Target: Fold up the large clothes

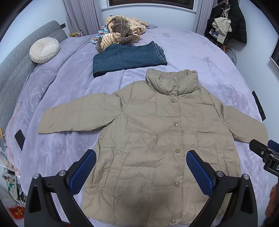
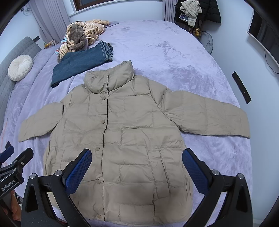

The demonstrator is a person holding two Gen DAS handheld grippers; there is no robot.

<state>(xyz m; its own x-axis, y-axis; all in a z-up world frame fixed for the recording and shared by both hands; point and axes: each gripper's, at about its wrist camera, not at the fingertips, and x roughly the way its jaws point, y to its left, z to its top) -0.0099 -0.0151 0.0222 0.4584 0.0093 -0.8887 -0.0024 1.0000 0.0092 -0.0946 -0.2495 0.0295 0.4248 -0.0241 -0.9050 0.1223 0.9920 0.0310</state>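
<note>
A beige puffer jacket (image 1: pixel 157 136) (image 2: pixel 125 139) lies flat and face up on the lilac bed (image 1: pixel 200 57) (image 2: pixel 165 48), snaps closed, collar away from me, both sleeves spread out to the sides. My left gripper (image 1: pixel 141 157) hovers open above the jacket's lower front, its blue pads wide apart with nothing between them. My right gripper (image 2: pixel 136 157) is open as well, over the hem area, holding nothing. In the left wrist view the right gripper's black body (image 1: pixel 265 155) shows at the right edge; in the right wrist view the left gripper's body (image 2: pixel 12 165) shows at the left edge.
Folded blue jeans (image 1: pixel 129 57) (image 2: pixel 82 62) lie beyond the collar, with a heap of striped plush clothes (image 1: pixel 122 33) (image 2: pixel 82 35) behind them. A round white cushion (image 1: pixel 44 49) leans on the grey headboard. A dark phone (image 1: pixel 20 139) lies at the bed's left edge. Coats (image 2: pixel 197 12) hang at the far right.
</note>
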